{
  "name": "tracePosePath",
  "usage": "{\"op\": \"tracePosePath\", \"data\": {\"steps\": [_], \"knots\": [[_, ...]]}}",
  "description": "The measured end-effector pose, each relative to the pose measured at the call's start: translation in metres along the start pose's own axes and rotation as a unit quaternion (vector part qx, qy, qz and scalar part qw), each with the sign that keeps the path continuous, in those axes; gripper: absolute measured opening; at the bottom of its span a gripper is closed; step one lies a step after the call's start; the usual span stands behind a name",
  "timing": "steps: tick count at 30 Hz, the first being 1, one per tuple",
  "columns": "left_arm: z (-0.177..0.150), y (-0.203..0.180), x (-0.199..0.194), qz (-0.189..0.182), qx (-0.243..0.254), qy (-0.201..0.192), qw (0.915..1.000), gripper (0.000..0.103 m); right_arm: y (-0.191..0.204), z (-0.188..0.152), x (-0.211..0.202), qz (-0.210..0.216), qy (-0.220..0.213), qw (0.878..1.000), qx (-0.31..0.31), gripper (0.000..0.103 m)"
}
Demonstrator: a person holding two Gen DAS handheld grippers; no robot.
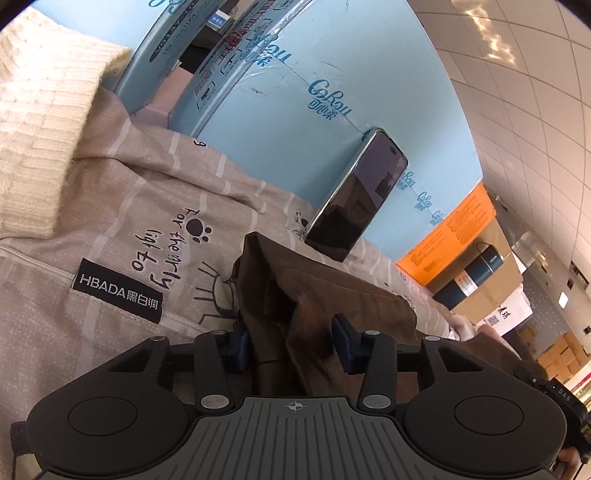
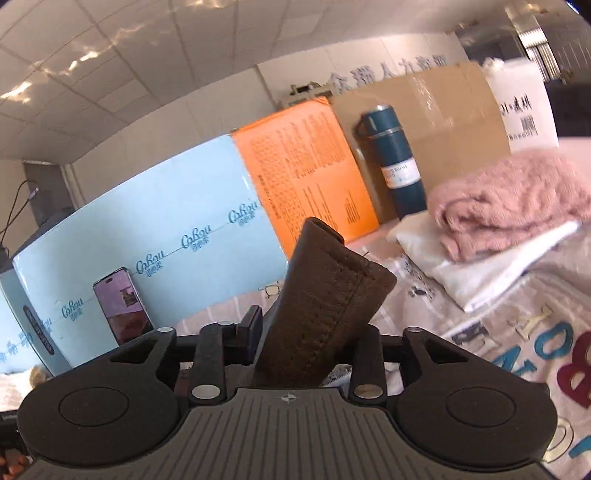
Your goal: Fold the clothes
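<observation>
Background as seen from my two wrist cameras. Overhead, a white tiled suspended ceiling (image 2: 122, 55) carries bright patches of reflected light (image 1: 487, 26). A long pale-blue carton printed with a blue logo (image 2: 166, 236) stands along the far edge of the beige printed bedsheet (image 1: 122, 206), beside an orange printed box (image 2: 306, 166) and a brown cardboard box (image 2: 454, 122). A white wall bearing grey lettering (image 2: 388, 70) rises behind them.

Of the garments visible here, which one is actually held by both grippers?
The dark brown garment, pinched in both; the pink fuzzy one and white one lie stacked, untouched.
</observation>
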State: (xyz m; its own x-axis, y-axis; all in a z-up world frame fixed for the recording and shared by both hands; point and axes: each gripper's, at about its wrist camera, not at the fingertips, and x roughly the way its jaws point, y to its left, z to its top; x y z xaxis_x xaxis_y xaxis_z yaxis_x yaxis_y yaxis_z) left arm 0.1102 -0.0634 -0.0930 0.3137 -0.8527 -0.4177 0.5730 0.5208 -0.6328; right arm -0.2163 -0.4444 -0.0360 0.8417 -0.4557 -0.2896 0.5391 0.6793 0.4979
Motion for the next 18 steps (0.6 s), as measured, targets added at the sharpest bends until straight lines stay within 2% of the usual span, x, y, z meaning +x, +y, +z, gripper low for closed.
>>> {"op": "tracePosePath", "data": {"steps": [1,3,5,6,7,8,9,10,11,12,15,18], "knots": [[0.001,-0.001,0.001,-0.003,0.001,0.001,1.0,0.047,-0.014,0.001,0.004,0.002,0.016,0.999,0.039,0.049],[0.002,-0.005,0.004,-0.009,0.009,0.006,0.9999,0.062,-0.033,0.002,0.011,-0.01,0.033,0.994,0.099,0.051],[0.002,-0.013,0.009,-0.009,0.028,0.012,0.9995,0.076,-0.032,-0.003,0.023,-0.036,0.041,0.992,0.115,0.052],[0.002,-0.017,0.012,-0.009,0.038,0.015,0.9991,0.076,-0.032,-0.005,0.028,-0.043,0.05,0.991,0.113,0.053],[0.001,-0.022,0.015,-0.004,0.055,0.016,0.9984,0.074,-0.031,-0.006,0.034,-0.045,0.061,0.991,0.109,0.049],[0.0,-0.027,0.018,0.006,0.073,0.017,0.9971,0.066,-0.028,-0.008,0.041,-0.048,0.074,0.991,0.101,0.042],[-0.001,-0.031,0.02,0.018,0.088,0.02,0.9958,0.041,-0.026,-0.009,0.048,-0.05,0.086,0.991,0.091,0.026],[-0.001,-0.035,0.022,0.029,0.101,0.023,0.9942,0.034,-0.021,-0.01,0.054,-0.052,0.094,0.991,0.076,0.015],[-0.001,-0.038,0.022,0.036,0.113,0.02,0.9927,0.024,-0.014,-0.01,0.056,-0.053,0.093,0.993,0.058,0.014],[-0.001,-0.041,0.02,0.041,0.125,0.016,0.9911,0.019,-0.008,-0.011,0.059,-0.054,0.091,0.994,0.041,0.013],[0.0,-0.049,0.016,0.057,0.16,0.002,0.9854,0.011,0.012,-0.012,0.066,-0.053,0.085,0.995,-0.012,0.01],[0.002,-0.058,0.011,0.075,0.195,-0.015,0.9778,0.01,0.033,-0.006,0.069,-0.017,0.066,0.997,-0.042,0.008]]}}
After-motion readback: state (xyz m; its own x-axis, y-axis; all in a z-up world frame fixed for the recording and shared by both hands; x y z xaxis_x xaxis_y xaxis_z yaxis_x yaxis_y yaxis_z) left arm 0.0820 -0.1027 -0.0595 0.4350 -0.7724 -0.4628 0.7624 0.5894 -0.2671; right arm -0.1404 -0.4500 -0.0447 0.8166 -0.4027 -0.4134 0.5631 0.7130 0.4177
